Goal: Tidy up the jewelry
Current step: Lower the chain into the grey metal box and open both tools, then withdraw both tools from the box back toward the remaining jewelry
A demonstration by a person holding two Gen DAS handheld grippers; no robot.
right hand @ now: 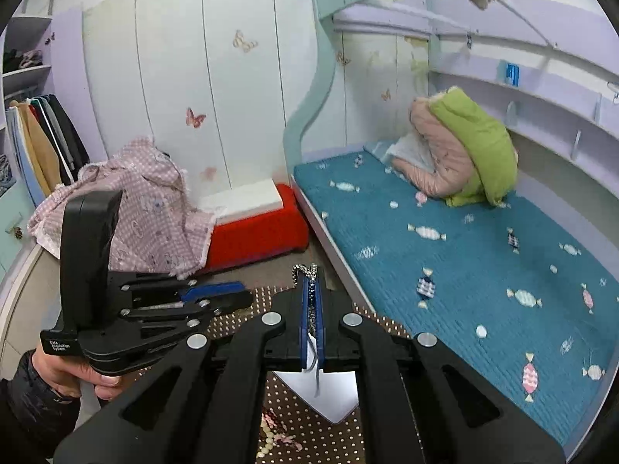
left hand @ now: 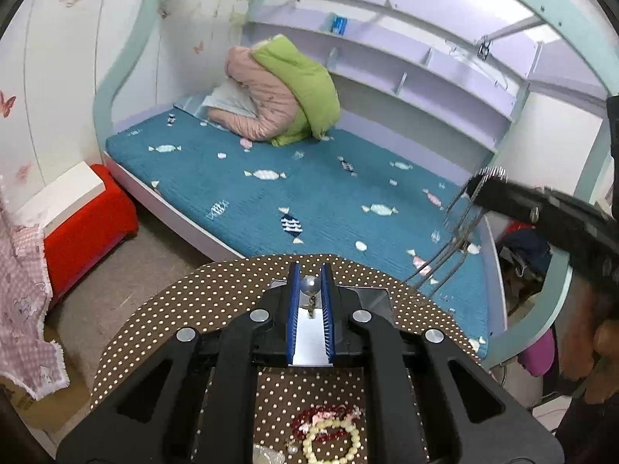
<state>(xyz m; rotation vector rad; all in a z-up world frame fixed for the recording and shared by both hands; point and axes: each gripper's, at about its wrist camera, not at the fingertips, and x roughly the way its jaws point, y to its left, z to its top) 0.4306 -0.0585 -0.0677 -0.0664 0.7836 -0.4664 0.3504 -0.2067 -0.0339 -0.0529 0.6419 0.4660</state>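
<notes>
My left gripper (left hand: pixel 309 284) is shut on a small grey pearl (left hand: pixel 309 285) with a metal fitting under it, held above the brown polka-dot table (left hand: pixel 216 297). In the right wrist view a hand (right hand: pixel 73 375) holds the left gripper (right hand: pixel 241 297) at the left. My right gripper (right hand: pixel 309 274) is shut on a silver chain (right hand: pixel 305 270), which loops past the tips and hangs below the pads. In the left wrist view the right gripper (left hand: pixel 483 181) sits at the right with the chain (left hand: pixel 452 239) dangling from it. A red bead bracelet (left hand: pixel 332 415) and a cream pearl bracelet (left hand: pixel 332 444) lie on the table.
A white flat piece (right hand: pixel 329 398), sheet or tray I cannot tell, lies on the table under the grippers. Beyond are a bed with a teal mattress (right hand: pixel 464 270), folded pink and green quilts (right hand: pixel 464 154), a red stool (right hand: pixel 259 228) and a pink checked cloth (right hand: pixel 154 201).
</notes>
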